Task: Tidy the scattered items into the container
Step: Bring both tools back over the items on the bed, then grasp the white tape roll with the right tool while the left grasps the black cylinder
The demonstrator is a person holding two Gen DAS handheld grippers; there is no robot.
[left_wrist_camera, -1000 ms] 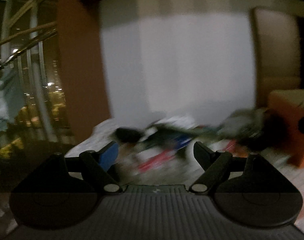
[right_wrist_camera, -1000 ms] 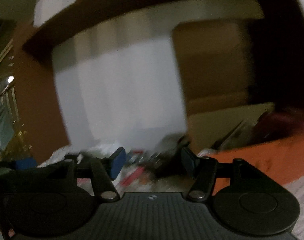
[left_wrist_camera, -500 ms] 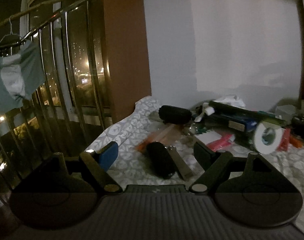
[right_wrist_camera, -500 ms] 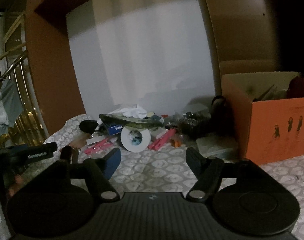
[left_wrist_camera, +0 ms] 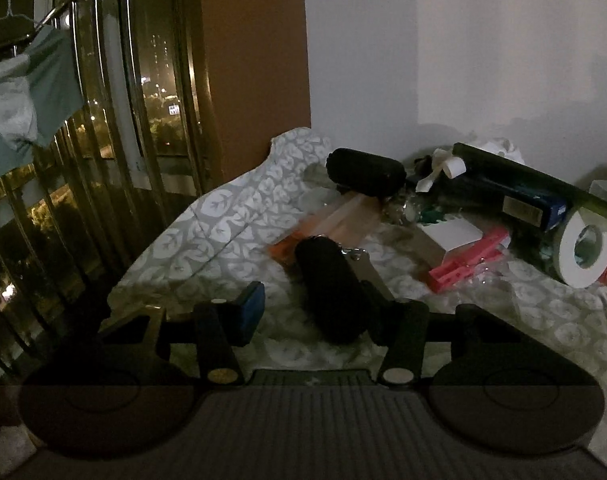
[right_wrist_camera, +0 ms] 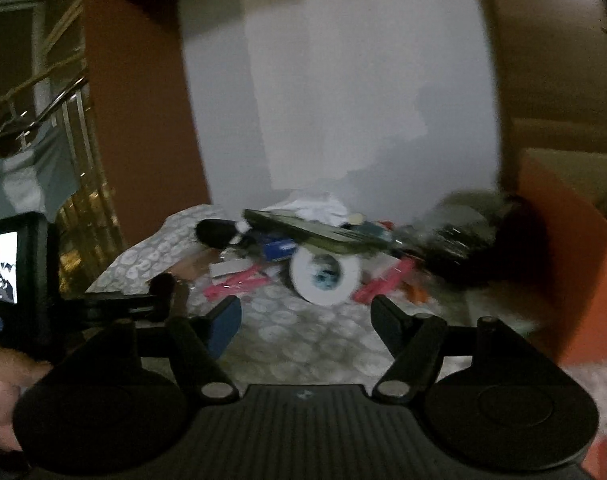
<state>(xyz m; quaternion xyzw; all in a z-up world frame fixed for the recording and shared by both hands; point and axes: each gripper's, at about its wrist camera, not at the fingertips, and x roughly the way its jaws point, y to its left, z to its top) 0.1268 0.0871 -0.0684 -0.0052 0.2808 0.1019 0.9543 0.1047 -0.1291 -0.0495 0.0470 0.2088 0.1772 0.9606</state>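
Centrally, the black cylinder point(left_wrist_camera: 333, 286) lies lengthwise between the closing fingers of the left gripper point(left_wrist_camera: 325, 316), not yet gripped; the right gripper point(right_wrist_camera: 305, 320), farther off, gapes empty.

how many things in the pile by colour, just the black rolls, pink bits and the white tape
black cylinders: 2, one between the closing left tool's fingers, one near the wall
pink plastic pieces in the left view: 1
white tape rolls: 1
total: 4
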